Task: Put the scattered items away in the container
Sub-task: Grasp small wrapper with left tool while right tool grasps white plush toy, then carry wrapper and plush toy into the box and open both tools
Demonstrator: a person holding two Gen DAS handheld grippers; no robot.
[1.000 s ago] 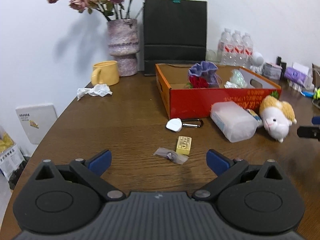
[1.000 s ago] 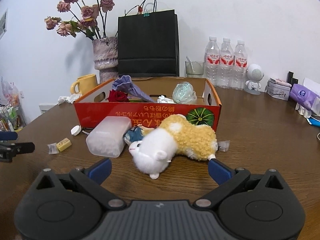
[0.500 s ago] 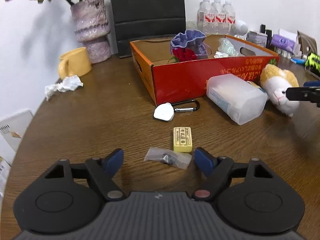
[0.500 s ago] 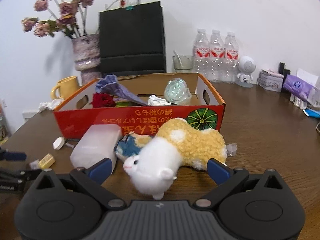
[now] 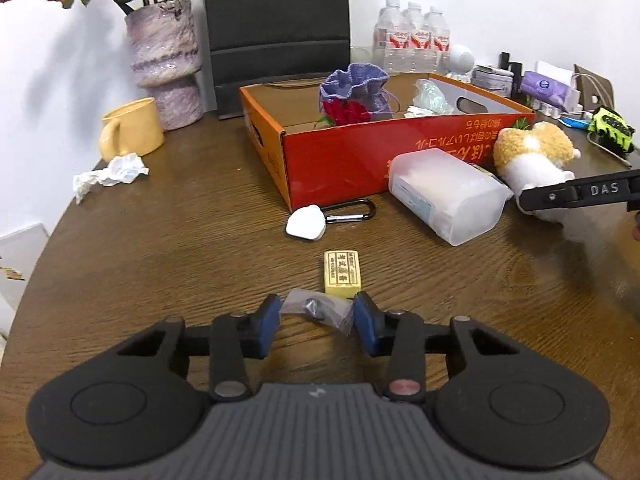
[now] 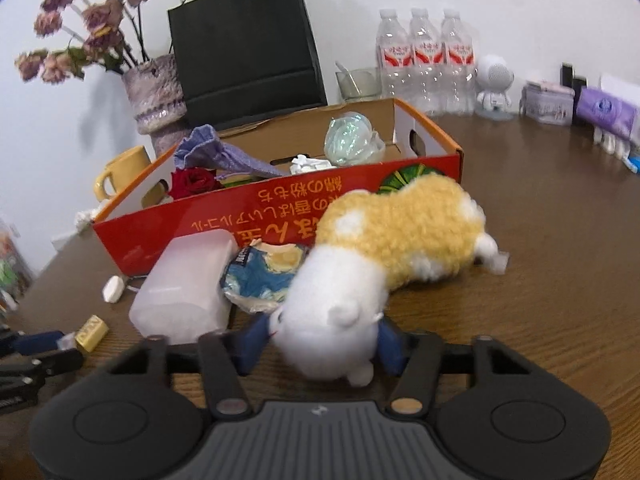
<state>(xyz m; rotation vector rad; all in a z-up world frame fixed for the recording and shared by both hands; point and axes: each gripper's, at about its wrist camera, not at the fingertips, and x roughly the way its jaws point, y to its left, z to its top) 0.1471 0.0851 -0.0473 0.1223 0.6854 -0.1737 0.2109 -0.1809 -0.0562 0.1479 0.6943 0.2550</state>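
The red cardboard box [image 5: 360, 156] stands mid-table and holds a purple pouch [image 5: 354, 90], a red rose and wrapped items. My left gripper [image 5: 317, 316] has closed onto a small clear plastic bag [image 5: 320, 311] on the table, just before a yellow block [image 5: 342, 272]. A white tag with a carabiner [image 5: 306, 226] lies beyond. My right gripper [image 6: 320, 342] is closed around the white head of the plush toy [image 6: 372, 264], which lies in front of the box [image 6: 280, 208]. A frosted plastic case [image 6: 186, 286] and a blue packet [image 6: 260, 276] lie beside the toy.
A yellow mug [image 5: 130, 130], crumpled tissue [image 5: 110, 172], a vase of dried roses [image 5: 166, 64] and a black paper bag [image 5: 276, 28] stand at the back left. Water bottles [image 6: 426, 60], a white figurine [image 6: 494, 82] and tissue packs [image 6: 606, 110] line the back right.
Both grippers moved forward and closed. The left closed onto the clear bag; the right closed around the plush toy's head.
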